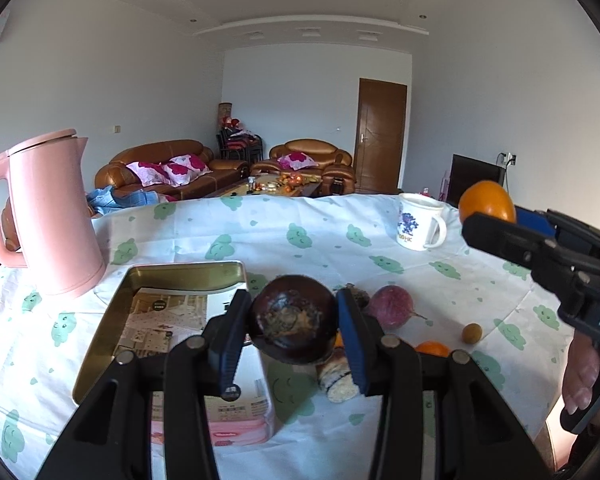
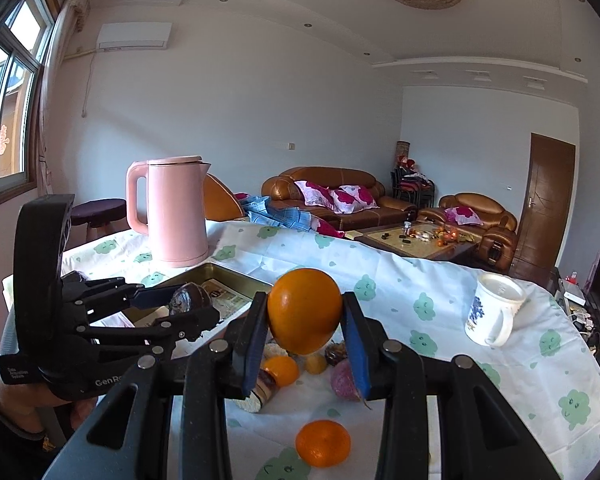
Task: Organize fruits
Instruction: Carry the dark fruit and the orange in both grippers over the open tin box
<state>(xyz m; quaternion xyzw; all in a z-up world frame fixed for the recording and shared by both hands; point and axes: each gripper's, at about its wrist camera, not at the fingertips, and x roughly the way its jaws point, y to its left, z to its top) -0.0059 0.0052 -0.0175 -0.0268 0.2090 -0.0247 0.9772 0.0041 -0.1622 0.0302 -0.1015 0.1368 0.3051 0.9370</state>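
Note:
My left gripper (image 1: 293, 318) is shut on a dark purple round fruit (image 1: 293, 316) with a rough brown patch, held above the right edge of a gold metal tray (image 1: 148, 276). It also shows in the right wrist view (image 2: 188, 300). My right gripper (image 2: 305, 314) is shut on a large orange (image 2: 304, 310), held above the table; the orange shows at the right of the left wrist view (image 1: 487, 202). On the cloth below lie a reddish purple fruit (image 2: 344, 380), two small oranges (image 2: 323, 442) (image 2: 283, 370), a small yellow fruit (image 2: 315, 363) and a dark shrivelled fruit (image 2: 335, 353).
A pink kettle (image 1: 56, 216) stands at the table's back left beside the tray. A white mug (image 1: 418, 222) stands at the back right. A round roll-like snack (image 1: 338, 376) lies among the fruits. A pink-and-white packet (image 1: 236, 416) lies by the tray's near end.

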